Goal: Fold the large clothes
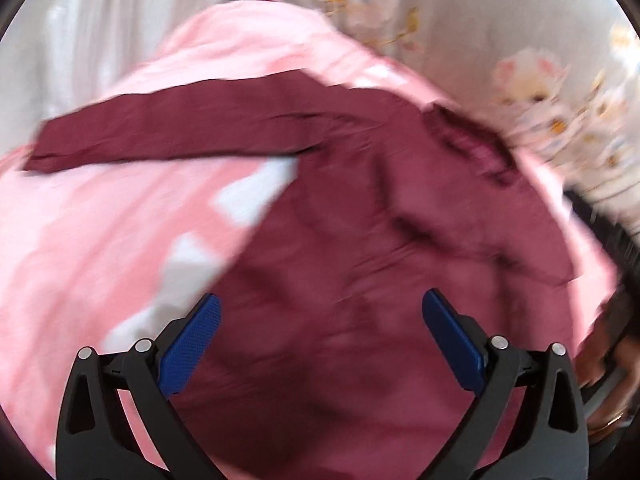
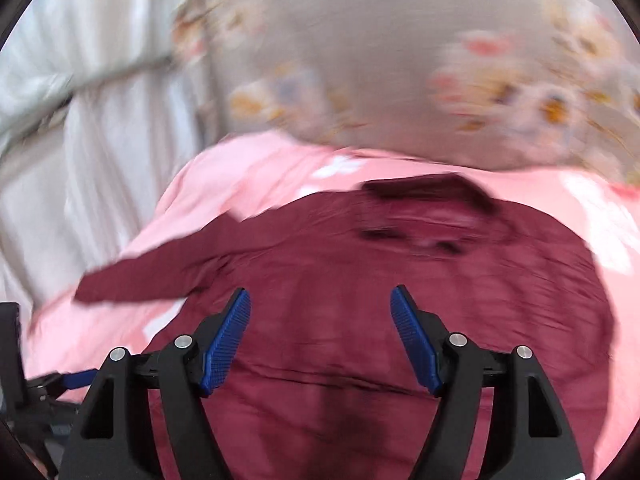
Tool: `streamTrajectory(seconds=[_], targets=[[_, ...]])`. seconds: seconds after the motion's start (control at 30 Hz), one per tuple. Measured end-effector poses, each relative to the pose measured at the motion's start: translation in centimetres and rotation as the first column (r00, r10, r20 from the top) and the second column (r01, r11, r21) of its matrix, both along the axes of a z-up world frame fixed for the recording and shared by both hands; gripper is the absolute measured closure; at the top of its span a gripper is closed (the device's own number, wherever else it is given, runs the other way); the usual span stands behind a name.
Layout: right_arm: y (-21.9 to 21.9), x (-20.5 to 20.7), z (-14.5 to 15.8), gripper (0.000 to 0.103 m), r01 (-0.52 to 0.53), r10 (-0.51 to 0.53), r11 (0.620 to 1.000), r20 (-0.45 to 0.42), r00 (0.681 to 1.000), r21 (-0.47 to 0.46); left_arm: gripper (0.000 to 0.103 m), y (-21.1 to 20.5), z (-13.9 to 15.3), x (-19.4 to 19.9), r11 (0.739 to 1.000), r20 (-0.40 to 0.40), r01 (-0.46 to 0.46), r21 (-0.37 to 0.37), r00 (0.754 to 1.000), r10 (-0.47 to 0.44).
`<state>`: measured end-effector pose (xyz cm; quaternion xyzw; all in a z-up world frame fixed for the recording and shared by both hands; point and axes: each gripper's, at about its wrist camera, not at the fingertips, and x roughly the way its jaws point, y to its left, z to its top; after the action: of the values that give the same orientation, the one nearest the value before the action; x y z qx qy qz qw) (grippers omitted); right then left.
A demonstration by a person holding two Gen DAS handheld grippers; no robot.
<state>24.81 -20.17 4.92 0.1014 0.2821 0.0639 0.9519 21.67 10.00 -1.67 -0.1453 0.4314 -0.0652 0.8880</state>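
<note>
Both views blurred by motion. A maroon long-sleeved shirt (image 1: 360,216) lies spread flat on a pink sheet with white patches (image 1: 100,240), which covers what looks like a bed. In the left wrist view one sleeve (image 1: 160,132) stretches out to the left across the pink sheet, and the collar (image 1: 472,144) sits at upper right. Behind the pink sheet is a grey floral-print fabric (image 1: 440,20), and a pale whitish cloth (image 1: 80,40) lies at far left. Left claw (image 1: 320,320) is spread wide above the shirt's lower body, blue pads (image 1: 192,344) well apart, nothing between them. At the right edge of this view is part of a hand with a gold ring (image 1: 612,420), too blurred to detail. In the right wrist view the shirt (image 2: 360,300) fills the centre, collar (image 2: 428,208) at the far end, sleeve (image 2: 160,276) out to the left. Right claw (image 2: 320,320) is likewise wide, empty, over the shirt's middle; whether it touches the cloth, cannot tell. Floral fabric (image 2: 360,60) behind.
</note>
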Motion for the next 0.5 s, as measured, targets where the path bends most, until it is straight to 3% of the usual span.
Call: streamTrajectory(seconds=[0.07,0.17,0.27,0.33,0.4,0.47,0.5], targets=[[-4.4,-1.0,-0.4,0.032,0.109,-0.107,0.992,-0.028,0.994,0.063,0.005,-1.5,0.1,2.2,0.996,-0.023,0.058,-0.071,0.998,-0.059],[-11.2,-2.7,-2.0,0.032,0.262,-0.249,0.951,-0.092,0.964,0.165,0.005,-4.4,-1.5,6.2,0.976,-0.127,0.123,-0.179,0.981,-0.147],[-16.3,-3.7,-4.1,0.032,0.354,-0.326,0.902,-0.148,0.934,0.245,0.005,-5.8,-3.7,9.2,0.955,-0.223,0.096,-0.281,0.961,-0.163],[-18.8,-3.6,-5.6,0.038,0.391,-0.348,0.873,-0.187,0.918,0.291,0.006,-6.0,-4.2,10.0,0.946,-0.246,0.054,-0.32,0.959,-0.138],[-21.1,-3.1,-7.4,0.043,0.409,-0.341,0.832,-0.236,0.91,0.374,0.016,-6.4,-4.0,10.8,0.945,-0.219,0.042,-0.324,0.969,-0.119],[-22.6,-2.1,-9.1,0.044,0.42,-0.324,0.791,-0.277,0.905,0.446,0.046,-7.0,-3.7,11.6,0.947,-0.214,0.049,-0.318,0.969,-0.122],[-23.2,-1.5,-9.8,0.05,0.425,-0.316,0.769,-0.293,0.902,0.477,0.051,-7.3,-3.5,12.0,0.95,-0.212,0.053,-0.306,0.97,-0.122]])
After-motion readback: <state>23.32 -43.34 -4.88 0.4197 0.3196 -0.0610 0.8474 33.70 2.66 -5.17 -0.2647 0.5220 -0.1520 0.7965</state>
